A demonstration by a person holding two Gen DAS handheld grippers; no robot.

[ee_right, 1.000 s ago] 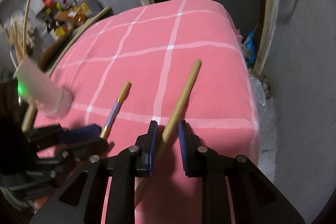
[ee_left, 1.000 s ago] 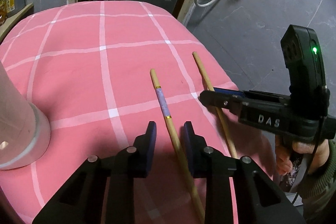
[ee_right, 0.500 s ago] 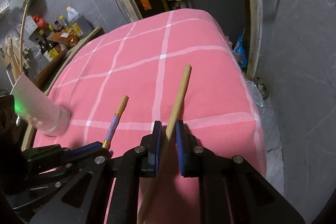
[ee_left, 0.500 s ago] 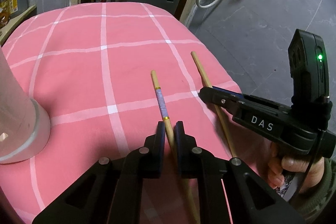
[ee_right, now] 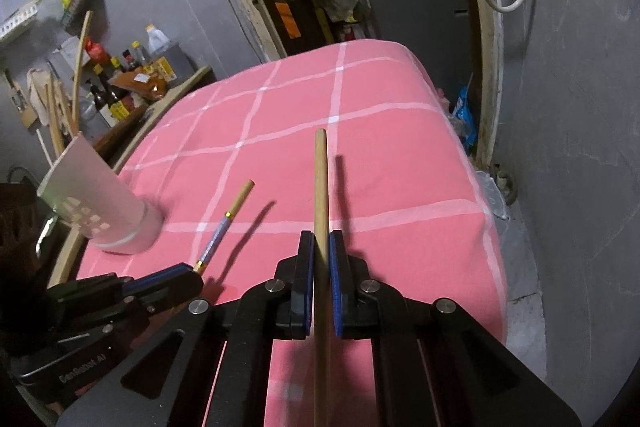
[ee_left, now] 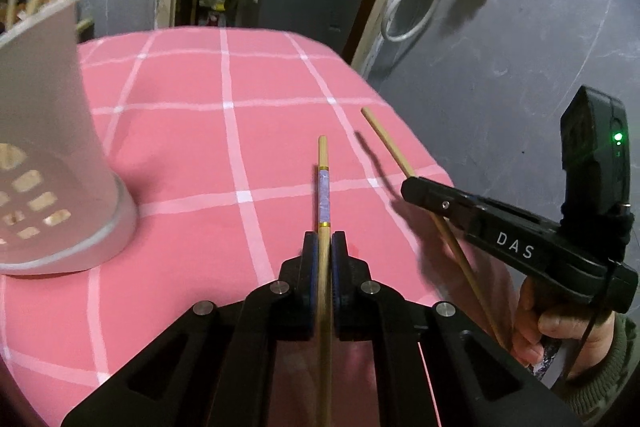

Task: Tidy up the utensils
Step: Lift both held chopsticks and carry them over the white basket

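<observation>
Two handheld tongs work over a table (ee_left: 180, 131) covered in a pink cloth with white grid lines.

In the left wrist view, the left tongs (ee_left: 324, 251) fill the lower centre, clamped tight on a banded chopstick (ee_left: 323, 195) with a pale purple band and gold rings. Its far end points up the frame and its near end runs out of the bottom edge between the arms of the tongs. The jaws have just been closing on it.

In the right wrist view, the right tongs (ee_right: 321, 251) sit at lower centre, pinching a plain chopstick (ee_right: 321, 183). Its tip reaches mid-frame and casts a shadow on the cloth; its near end is cut off at the bottom edge. These jaws too have just been closing, with the stick between them.

A white holder (ee_left: 52, 155) with square holes stands on the cloth at the left of the left wrist view, cropped by the frame edge. Its contents are hard to make out.

At the lower right of that view, a hand (ee_left: 560, 331) grips the other tool, partly hidden behind it. The room behind is dim and cluttered.
</observation>
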